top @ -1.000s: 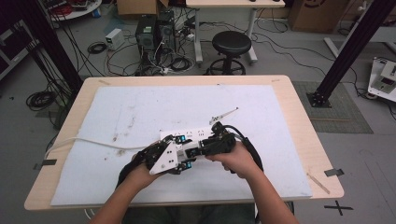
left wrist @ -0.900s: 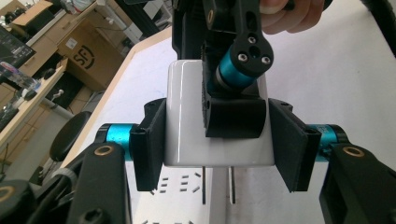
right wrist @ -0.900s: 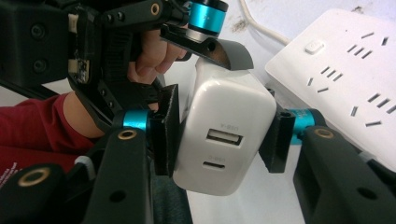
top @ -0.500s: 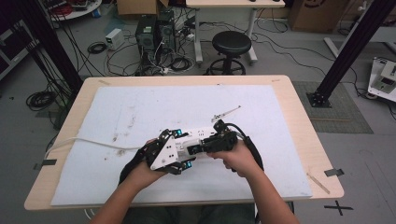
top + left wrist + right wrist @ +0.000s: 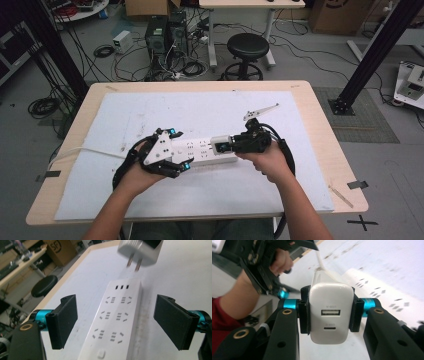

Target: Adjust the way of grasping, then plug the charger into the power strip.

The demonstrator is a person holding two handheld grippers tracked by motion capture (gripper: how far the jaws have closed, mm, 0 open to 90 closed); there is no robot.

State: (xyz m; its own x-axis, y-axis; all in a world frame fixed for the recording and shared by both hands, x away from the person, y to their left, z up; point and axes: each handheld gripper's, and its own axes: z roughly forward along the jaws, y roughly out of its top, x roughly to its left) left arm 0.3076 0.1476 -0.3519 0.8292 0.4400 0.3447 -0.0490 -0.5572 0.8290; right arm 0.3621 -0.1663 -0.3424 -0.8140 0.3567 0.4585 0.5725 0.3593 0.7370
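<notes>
A white power strip lies on the white mat, and its sockets face up. My left gripper is at the strip's left end. It is open, with one jaw on each side of the strip and neither touching it. My right gripper is shut on a white USB charger over the strip's right end. The charger is clamped by its sides, ports facing the camera. Its two prongs hang just above the strip's far end, blurred.
The strip's white cable runs left off the mat. A small grey metal bracket lies on the mat behind my right hand. A black stool and tangled floor cables stand beyond the table's far edge.
The two grippers have drawn apart: the left slid left along the strip, and the right moved slightly right and farther away with the charger. More of the strip shows between them.
</notes>
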